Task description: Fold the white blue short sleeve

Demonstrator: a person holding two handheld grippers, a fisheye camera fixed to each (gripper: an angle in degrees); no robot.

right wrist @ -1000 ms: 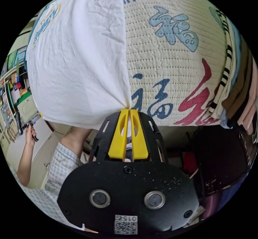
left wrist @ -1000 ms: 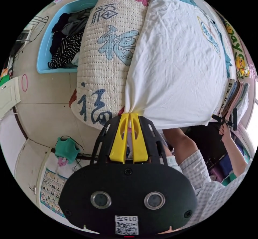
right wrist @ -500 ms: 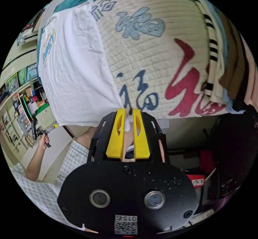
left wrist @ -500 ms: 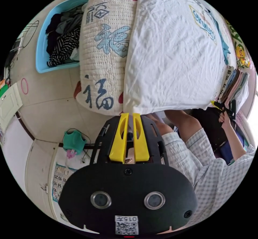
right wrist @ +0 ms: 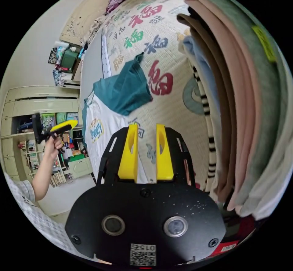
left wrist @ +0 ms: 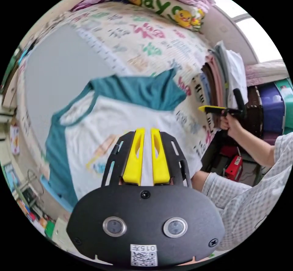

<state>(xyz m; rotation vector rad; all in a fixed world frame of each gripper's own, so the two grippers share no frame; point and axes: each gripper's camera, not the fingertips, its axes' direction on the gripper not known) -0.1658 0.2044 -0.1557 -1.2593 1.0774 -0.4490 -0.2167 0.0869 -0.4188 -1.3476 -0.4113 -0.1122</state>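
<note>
On the quilt the shirt lies flat for folding; right gripper gapes empty, left gripper seemingly narrow and empty

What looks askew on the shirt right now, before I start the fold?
The teal sleeve nearest the stack of folded clothes is rumpled and angled across the quilt rather than lying flat. The rest of the white blue shirt lies spread out. Nothing looks spilled or damaged.

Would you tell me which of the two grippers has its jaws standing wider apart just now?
The right gripper: a clear gap shows between its yellow jaws, with the quilt seen through it. The left gripper holds its jaws nearly together above the white shirt.
</note>
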